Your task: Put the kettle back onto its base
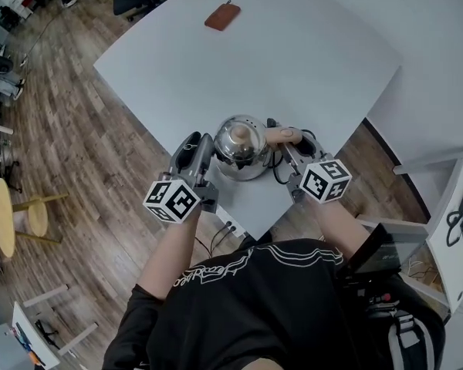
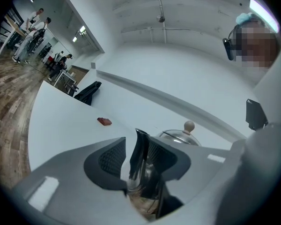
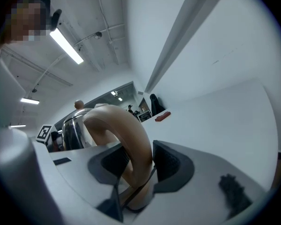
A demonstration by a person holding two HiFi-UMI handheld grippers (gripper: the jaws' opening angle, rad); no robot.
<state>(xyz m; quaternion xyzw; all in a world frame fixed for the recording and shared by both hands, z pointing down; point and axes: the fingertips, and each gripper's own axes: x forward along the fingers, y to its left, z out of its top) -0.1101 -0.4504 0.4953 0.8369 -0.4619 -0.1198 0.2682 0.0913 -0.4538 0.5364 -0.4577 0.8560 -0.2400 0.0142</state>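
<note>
Now right claw point(image 3: 136, 165) on kettle handle point(image 3: 126, 125), left claw point(image 2: 136, 159) loose around spout point(image 2: 141, 144).

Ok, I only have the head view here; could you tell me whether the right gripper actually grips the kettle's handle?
Observer: Yes. In the right gripper view, the right gripper has its jaws pressed on both sides of the beige handle.
Operator: Thank you. And does the left gripper grip the spout?
Observer: No. The left gripper view shows the spout standing between the jaws of the left gripper, with a gap on its left side, so that gripper is open.
</note>
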